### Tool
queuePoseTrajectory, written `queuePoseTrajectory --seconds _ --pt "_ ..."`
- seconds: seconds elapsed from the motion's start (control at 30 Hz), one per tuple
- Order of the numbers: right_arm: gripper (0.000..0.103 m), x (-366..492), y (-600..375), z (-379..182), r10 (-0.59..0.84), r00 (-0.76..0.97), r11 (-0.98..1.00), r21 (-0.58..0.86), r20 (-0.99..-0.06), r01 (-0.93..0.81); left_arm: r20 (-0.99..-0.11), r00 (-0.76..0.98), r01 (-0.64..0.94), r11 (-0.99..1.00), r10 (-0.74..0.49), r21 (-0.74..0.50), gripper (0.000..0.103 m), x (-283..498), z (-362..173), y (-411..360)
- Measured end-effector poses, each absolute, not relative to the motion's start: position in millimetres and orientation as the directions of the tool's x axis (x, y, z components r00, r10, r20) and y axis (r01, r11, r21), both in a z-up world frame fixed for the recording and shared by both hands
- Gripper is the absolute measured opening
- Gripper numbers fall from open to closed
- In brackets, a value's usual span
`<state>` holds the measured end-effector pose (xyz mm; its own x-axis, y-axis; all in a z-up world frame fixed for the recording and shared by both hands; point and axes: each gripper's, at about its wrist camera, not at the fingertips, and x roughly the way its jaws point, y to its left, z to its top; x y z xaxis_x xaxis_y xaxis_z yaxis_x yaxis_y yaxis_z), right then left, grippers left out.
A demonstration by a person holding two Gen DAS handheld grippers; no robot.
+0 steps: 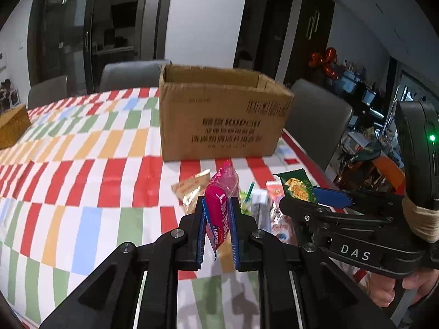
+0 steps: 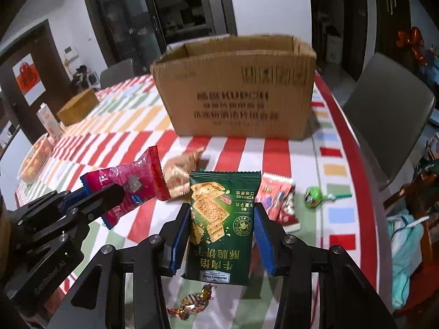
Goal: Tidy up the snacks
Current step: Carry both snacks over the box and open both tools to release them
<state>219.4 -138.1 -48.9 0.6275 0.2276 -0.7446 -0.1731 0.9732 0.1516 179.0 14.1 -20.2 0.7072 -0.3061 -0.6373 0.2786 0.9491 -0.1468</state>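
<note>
My left gripper (image 1: 218, 213) is shut on a pink snack packet (image 1: 221, 200), held upright above the table; the same packet (image 2: 131, 183) shows at the left of the right wrist view. My right gripper (image 2: 222, 219) is shut on a green cracker packet (image 2: 222, 219), lifted off the cloth; that green packet (image 1: 297, 187) also appears at the right in the left wrist view. An open cardboard box (image 2: 236, 87) stands beyond both grippers on the striped tablecloth (image 1: 82, 164). Loose snacks lie under the grippers: a beige packet (image 2: 181, 170), a red packet (image 2: 279, 200), a green lollipop (image 2: 315, 194) and a wrapped candy (image 2: 196, 298).
A small woven box (image 2: 78, 105) and a carton (image 2: 49, 123) sit far left, with a bowl of oranges (image 2: 33, 159) near the table edge. Grey chairs (image 2: 389, 115) stand around the table. A person's hand (image 1: 389, 288) holds the right gripper's handle.
</note>
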Motion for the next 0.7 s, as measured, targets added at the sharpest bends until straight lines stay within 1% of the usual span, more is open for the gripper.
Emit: queuePoseTrajectory --seconds 0.37,0.7 --pt "0.045 230 -151 -5 0.256 0.71 0.966 0.153 -0.656 -0.207 -0.554 0.782 0.277 0.956 -0.285 -0.102 0.017 193 25 -2" --pt "0.045 260 -156 41 0.254 0.783 0.967 0.122 -0.568 -0.226 -0.488 0.824 0.28 0.956 -0.288 -0.091 0.017 232 67 -10"
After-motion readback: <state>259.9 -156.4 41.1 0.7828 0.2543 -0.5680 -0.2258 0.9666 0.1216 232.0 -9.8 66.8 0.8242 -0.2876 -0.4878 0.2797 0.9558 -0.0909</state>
